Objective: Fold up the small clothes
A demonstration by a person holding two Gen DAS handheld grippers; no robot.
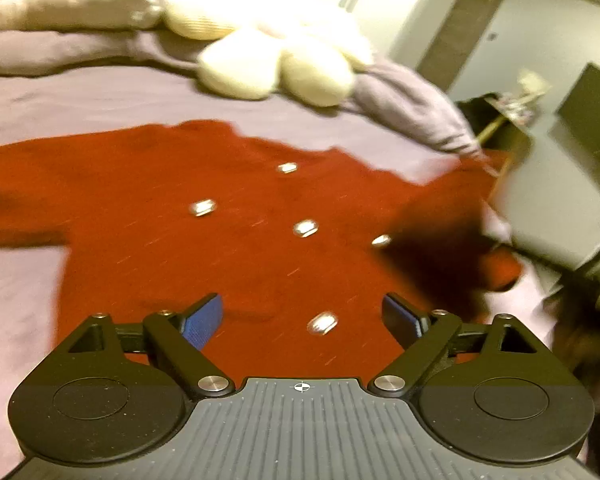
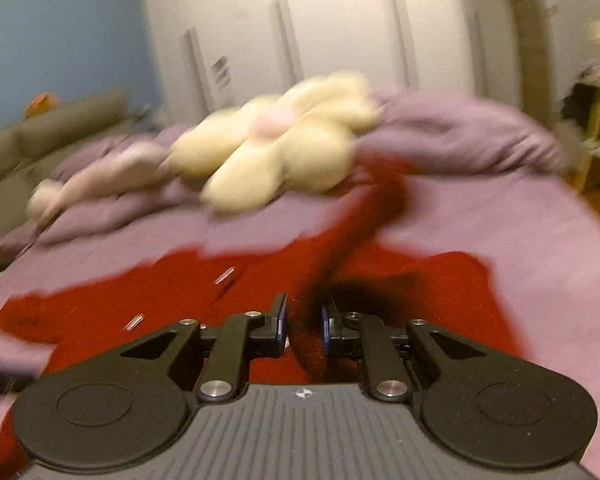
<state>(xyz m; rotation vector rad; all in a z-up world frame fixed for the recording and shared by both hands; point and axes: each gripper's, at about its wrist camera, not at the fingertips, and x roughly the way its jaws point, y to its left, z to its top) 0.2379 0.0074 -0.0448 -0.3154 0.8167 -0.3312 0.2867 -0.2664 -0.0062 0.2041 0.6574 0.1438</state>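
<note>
Right gripper [image 2: 303, 326] pinches red cardigan's sleeve [image 2: 364, 216]; left gripper [image 1: 302, 316] gapes empty.

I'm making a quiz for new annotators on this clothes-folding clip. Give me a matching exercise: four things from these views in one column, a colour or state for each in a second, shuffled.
Things:
1. left gripper
2. right gripper
3. flower-shaped cushion
4. bedsheet

States or colours:
A. cream
B. purple
C. jaws wide apart, nothing between them
D. closed on a strip of the red cardigan

Pairs: 1-C, 2-D, 3-A, 4-B
</note>
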